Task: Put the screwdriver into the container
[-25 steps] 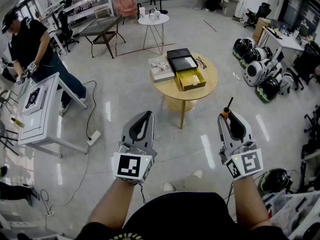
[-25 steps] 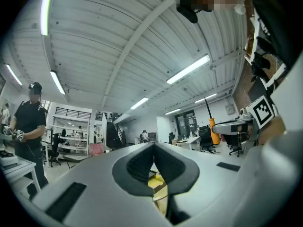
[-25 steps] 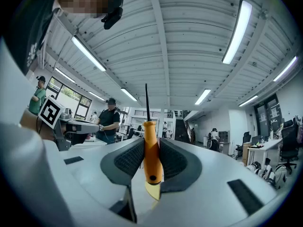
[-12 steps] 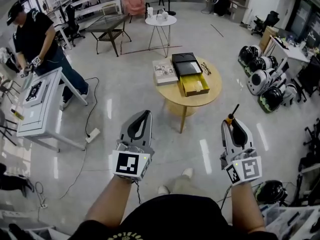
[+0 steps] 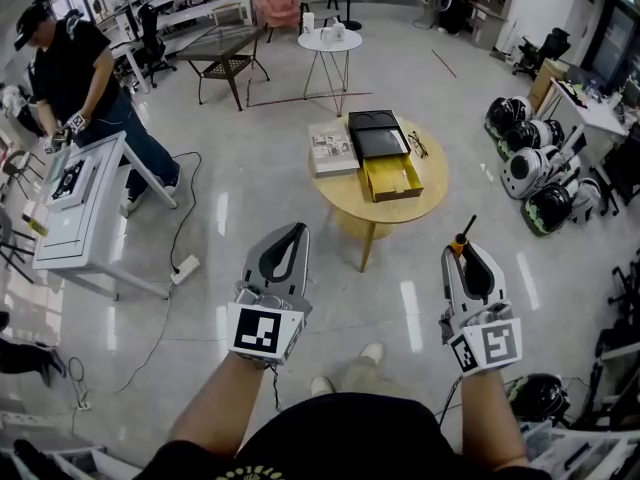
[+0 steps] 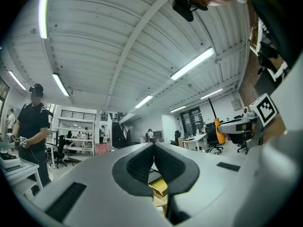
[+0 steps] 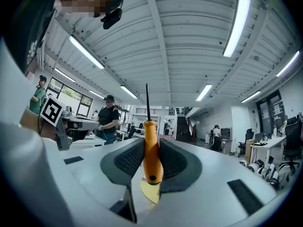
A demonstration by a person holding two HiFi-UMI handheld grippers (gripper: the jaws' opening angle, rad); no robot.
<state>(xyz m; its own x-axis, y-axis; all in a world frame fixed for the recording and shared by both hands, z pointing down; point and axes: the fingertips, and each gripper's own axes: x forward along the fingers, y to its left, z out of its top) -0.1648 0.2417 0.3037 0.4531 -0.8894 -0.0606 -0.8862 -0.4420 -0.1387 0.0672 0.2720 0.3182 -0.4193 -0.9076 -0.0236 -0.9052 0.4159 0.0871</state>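
My right gripper [image 5: 464, 252] [image 7: 150, 148] is shut on the screwdriver [image 5: 460, 239] [image 7: 151, 152], clamping its orange handle with the thin dark shaft sticking out ahead of the jaws. My left gripper [image 5: 296, 234] [image 6: 154, 148] is shut with nothing between its jaws. The yellow container [image 5: 392, 175], an open box, lies on the round wooden table [image 5: 420, 200] ahead of both grippers, well beyond them. In the left gripper view a bit of the yellow container [image 6: 158, 186] shows behind the jaws.
A black box [image 5: 377, 133], a book [image 5: 331, 150] and glasses [image 5: 417, 145] also lie on the round table. A person [image 5: 70, 68] works at a white bench [image 5: 70, 208] at the left. A small white side table [image 5: 329, 40] stands farther back. Helmets [image 5: 530, 158] sit on the floor at right.
The view has shifted a little towards the round table; both grippers keep their pose and the screwdriver stays clamped in the right one.
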